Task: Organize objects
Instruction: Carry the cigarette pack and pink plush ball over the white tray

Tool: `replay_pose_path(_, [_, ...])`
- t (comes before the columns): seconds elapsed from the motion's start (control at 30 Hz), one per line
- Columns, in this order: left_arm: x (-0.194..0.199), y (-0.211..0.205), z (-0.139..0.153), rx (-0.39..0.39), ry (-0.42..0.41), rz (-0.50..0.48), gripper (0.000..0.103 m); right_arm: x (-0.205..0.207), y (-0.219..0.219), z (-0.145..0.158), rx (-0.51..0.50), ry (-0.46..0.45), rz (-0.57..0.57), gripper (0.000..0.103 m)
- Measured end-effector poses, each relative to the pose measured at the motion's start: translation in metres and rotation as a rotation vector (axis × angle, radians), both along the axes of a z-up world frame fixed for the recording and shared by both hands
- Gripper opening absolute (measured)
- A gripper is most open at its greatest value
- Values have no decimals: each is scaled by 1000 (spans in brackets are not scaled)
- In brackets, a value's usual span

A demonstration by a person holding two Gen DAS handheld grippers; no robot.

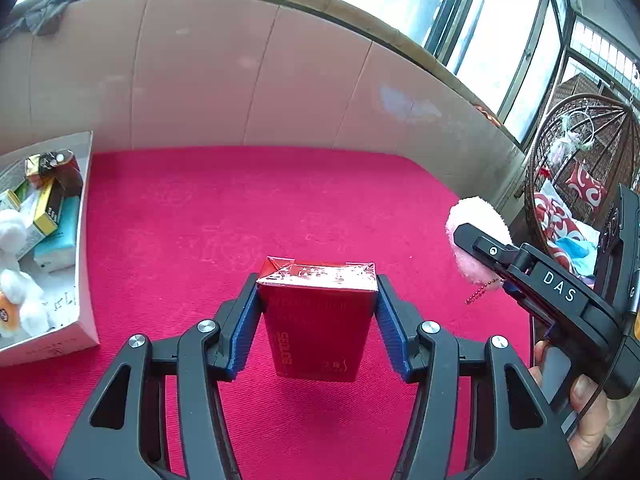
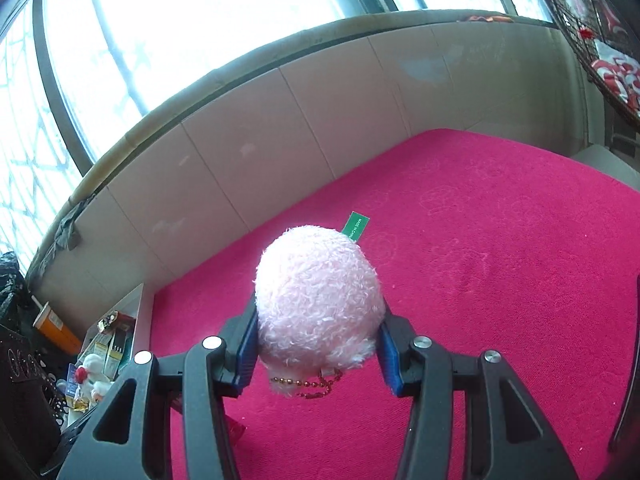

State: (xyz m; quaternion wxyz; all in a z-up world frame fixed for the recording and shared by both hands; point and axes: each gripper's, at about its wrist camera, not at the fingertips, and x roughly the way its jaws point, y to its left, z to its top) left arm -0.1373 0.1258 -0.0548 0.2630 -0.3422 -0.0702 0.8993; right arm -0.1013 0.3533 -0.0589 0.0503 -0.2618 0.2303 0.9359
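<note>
My left gripper [image 1: 318, 312] is shut on a red cigarette pack [image 1: 316, 320] and holds it above the pink carpet [image 1: 240, 208]. My right gripper [image 2: 318, 344] is shut on a pink plush ball [image 2: 318, 304] with a gold bead chain and a green tag. The plush ball also shows in the left wrist view [image 1: 476, 240], held by the right gripper at the right edge. A white open box [image 1: 82, 264] at the left holds several small packs and white plush toys; it also shows in the right wrist view [image 2: 138, 312] at lower left.
A beige tiled low wall [image 1: 240, 80] under the windows bounds the carpet at the back. A wicker hanging chair [image 1: 580, 184] with red cushions stands at the right. An orange box [image 2: 54, 330] and dark clutter lie left of the white box.
</note>
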Motion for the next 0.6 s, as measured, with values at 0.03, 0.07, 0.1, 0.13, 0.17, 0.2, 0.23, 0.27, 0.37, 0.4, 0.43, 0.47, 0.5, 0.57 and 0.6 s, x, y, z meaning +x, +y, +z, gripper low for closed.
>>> replay_pose_path(0.03, [3,-6,2,3,11,6,55,-1,-4,7,6,5,11,50])
replay_pose_path(0.07, [5,-12,5,8,18,14,55,2,-10,9,13,9,20,50])
replay_pose_path(0.1, [5,-16,7,15,20,20,55,0,-13,10,17,12,26,50])
replay_pose_path(0.13, [6,-21,8,24,22,26,55,-1,-16,11,20,12,34,50])
replay_pose_path(0.17, [6,-25,10,29,25,31,55,-4,-19,11,23,12,41,50])
replay_pose_path(0.2, [7,-29,11,32,29,36,55,0,-26,9,28,11,48,50])
replay_pose_path(0.23, [8,-32,12,35,32,40,55,0,-30,10,31,10,54,50])
replay_pose_path(0.27, [9,-36,13,39,33,43,55,2,-38,13,37,9,61,50])
replay_pose_path(0.37, [13,-49,13,42,47,64,55,3,-49,18,57,8,82,50])
replay_pose_path(0.4, [14,-53,14,42,53,74,55,3,-51,20,63,8,89,50])
replay_pose_path(0.43, [14,-57,15,45,57,84,55,3,-55,21,69,7,96,50])
replay_pose_path(0.47, [14,-62,16,52,58,94,55,2,-59,21,74,6,102,50])
replay_pose_path(0.5, [14,-67,17,60,57,102,55,2,-63,23,77,5,108,50])
replay_pose_path(0.57, [14,-76,19,72,58,116,55,2,-70,24,85,4,121,50])
replay_pose_path(0.6, [14,-82,19,77,60,123,55,2,-73,25,90,4,127,50])
